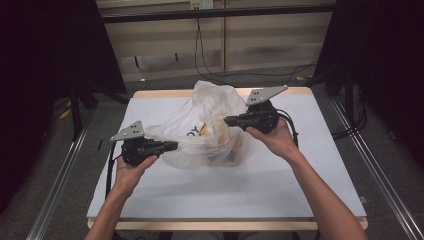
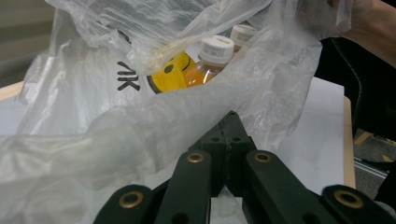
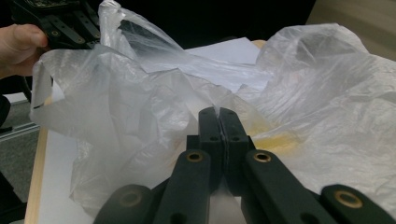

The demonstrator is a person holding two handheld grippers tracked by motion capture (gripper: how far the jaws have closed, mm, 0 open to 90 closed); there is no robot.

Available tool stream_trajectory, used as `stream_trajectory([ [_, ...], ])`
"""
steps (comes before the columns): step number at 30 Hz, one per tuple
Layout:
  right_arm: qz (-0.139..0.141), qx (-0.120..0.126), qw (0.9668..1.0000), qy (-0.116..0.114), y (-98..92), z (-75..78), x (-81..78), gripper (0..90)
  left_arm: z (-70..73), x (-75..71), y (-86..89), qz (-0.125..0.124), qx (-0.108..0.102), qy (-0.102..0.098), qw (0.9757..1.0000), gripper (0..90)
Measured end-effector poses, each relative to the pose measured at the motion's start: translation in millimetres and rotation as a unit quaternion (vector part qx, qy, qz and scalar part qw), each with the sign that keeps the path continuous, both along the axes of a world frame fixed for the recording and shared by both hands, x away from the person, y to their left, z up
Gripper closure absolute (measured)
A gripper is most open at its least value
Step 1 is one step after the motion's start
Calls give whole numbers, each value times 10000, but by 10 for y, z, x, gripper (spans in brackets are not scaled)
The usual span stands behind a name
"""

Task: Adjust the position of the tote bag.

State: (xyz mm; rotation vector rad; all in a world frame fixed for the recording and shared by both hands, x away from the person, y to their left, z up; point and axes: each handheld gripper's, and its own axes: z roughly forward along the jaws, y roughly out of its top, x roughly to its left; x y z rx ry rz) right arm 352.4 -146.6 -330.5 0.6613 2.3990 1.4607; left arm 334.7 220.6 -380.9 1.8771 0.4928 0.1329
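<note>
Clearly the thin, slippery plastic bag (image 1: 200, 131) in the middle of the table (image 1: 280, 185), bottom-heavy with bottles (image 2: 212, 63), needed bunched-film holds, so my left gripper (image 1: 172, 145) and right gripper (image 1: 229, 120) each pinched its rim.

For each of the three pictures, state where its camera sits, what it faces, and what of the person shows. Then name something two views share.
High view: above the person's side, looking forward and down at the table; both forearms, left hand-held gripper, right hand-held gripper.
Left gripper view: along closed jaws pinching the plastic bag, facing bottles.
Right gripper view: along closed jaws pinching the bag; a hand beyond.
Shared: the bag.
</note>
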Motion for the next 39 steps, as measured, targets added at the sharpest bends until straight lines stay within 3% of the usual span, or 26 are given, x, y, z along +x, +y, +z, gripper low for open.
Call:
stream_trajectory([
  [2,-20,33,10000,-2,-30,3,-20,900,16,-12,-18,-21,14,-34,10000,900],
  [3,-93,107,9999,-15,-143,-4,-73,900,21,-18,-26,-14,18,-29,10000,900],
  [11,-351,404,9985,-96,-516,-133,-302,900,65,-64,-129,-184,40,-108,9998,900],
  [21,-395,572,9975,-138,-655,-227,-497,900,60,-76,-164,-254,89,-136,9995,900],
  [28,-533,726,9959,3,-784,-398,-554,900,-58,-52,-219,-319,299,-7,9990,900],
  [36,-644,580,9961,182,-838,-586,-577,900,-181,-34,-313,-463,572,55,9973,900],
  [39,-709,479,9958,327,-843,-720,-542,900,-283,-1,-336,-450,685,175,9965,900],
])
